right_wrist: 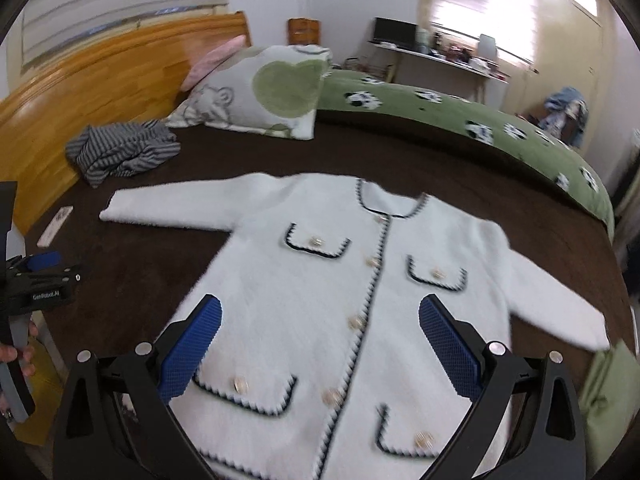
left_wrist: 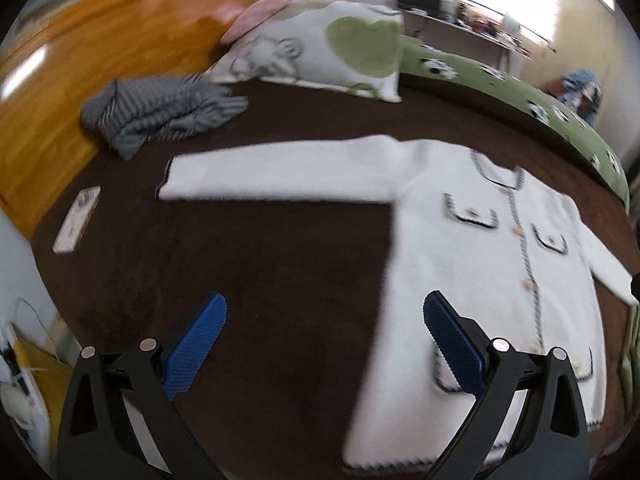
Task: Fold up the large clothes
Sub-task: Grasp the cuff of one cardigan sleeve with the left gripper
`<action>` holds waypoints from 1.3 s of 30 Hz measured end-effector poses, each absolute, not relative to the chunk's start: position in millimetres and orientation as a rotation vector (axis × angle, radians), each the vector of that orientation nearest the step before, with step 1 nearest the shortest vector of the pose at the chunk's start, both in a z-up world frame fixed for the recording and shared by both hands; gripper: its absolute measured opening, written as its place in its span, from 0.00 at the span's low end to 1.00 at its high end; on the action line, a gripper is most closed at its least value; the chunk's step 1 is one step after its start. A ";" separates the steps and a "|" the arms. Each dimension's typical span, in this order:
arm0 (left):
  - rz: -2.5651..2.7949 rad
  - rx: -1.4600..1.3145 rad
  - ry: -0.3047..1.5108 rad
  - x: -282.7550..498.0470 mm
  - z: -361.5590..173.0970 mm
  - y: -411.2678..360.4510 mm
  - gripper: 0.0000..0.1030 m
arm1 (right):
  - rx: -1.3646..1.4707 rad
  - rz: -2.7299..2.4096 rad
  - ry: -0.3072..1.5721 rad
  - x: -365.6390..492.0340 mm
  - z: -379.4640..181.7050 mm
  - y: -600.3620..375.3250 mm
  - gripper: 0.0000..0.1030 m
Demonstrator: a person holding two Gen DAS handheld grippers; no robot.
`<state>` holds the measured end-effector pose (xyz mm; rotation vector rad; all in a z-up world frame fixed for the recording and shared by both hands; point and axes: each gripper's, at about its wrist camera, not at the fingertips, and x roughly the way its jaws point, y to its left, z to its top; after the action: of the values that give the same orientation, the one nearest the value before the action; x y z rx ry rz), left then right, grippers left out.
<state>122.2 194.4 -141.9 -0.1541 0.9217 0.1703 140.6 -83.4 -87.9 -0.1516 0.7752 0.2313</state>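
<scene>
On the brown bedspread (right_wrist: 140, 280), white cardigan (right_wrist: 360, 300) spread flat, buttons up, striped garment (right_wrist: 120, 152) at ten o'clock, left gripper (left_wrist: 324, 344) and right gripper (right_wrist: 320, 344) both spread wide, empty

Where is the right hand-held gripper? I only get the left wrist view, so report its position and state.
Observer: The right hand-held gripper is open and hovers over the lower front of the white cardigan, with its fingers either side of the button line.
Operator: Now describe the sleeve that runs off the edge of my frame.
Observer: That sleeve lies spread out on the brown bedspread. It slants outward from the body and is not folded in yet.
</scene>
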 end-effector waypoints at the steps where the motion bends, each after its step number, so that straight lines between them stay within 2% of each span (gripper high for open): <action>1: 0.176 -0.169 0.918 126.0 -147.3 201.1 0.94 | -0.167 0.237 0.781 151.0 -95.0 -73.9 0.95; 6: 0.214 -0.161 0.839 153.5 -176.3 243.1 0.94 | -0.284 0.218 0.798 194.0 -132.8 -31.2 0.95; 11: 0.228 -0.271 0.861 191.8 -206.4 295.8 0.94 | -0.284 0.246 0.830 226.5 -164.6 -5.3 0.95; 15: 0.204 -0.489 0.876 223.1 -238.8 349.3 0.94 | -0.263 0.256 0.853 248.5 -183.3 5.2 0.95; 18: 0.226 -0.675 0.812 234.1 -256.6 383.5 0.94 | -0.259 0.253 0.859 259.7 -190.5 9.0 0.95; 23: 0.210 -0.819 0.779 251.8 -275.9 409.3 0.94 | -0.270 0.252 0.861 276.5 -200.3 9.8 0.95; 27: 0.251 -0.780 0.759 270.0 -276.0 423.0 0.94 | -0.318 0.248 0.861 288.4 -214.0 13.5 0.95; 33: 0.281 -0.630 0.826 305.1 -275.2 424.2 0.92 | -0.378 0.249 0.896 307.1 -233.0 26.0 0.95; 35: 0.291 -0.554 0.854 313.1 -275.3 419.1 0.89 | -0.423 0.240 0.891 311.4 -237.7 33.4 0.95; 36: 0.299 -0.526 0.866 314.9 -274.8 417.7 0.83 | -0.435 0.241 0.887 314.1 -239.5 36.7 0.95; 37: 0.308 -0.516 0.869 314.5 -274.2 418.7 0.70 | -0.435 0.243 0.888 317.2 -240.6 38.8 0.95; 38: 0.318 -0.517 0.868 313.7 -273.9 421.8 0.61 | -0.427 0.245 0.891 321.0 -241.4 40.6 0.95; 39: 0.327 -0.539 0.863 310.8 -274.6 429.0 0.44 | -0.413 0.246 0.894 326.0 -241.9 42.3 0.95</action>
<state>310.8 429.0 -274.6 -0.5393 0.8634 0.3269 326.0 42.3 -241.9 -0.4131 0.8939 0.2464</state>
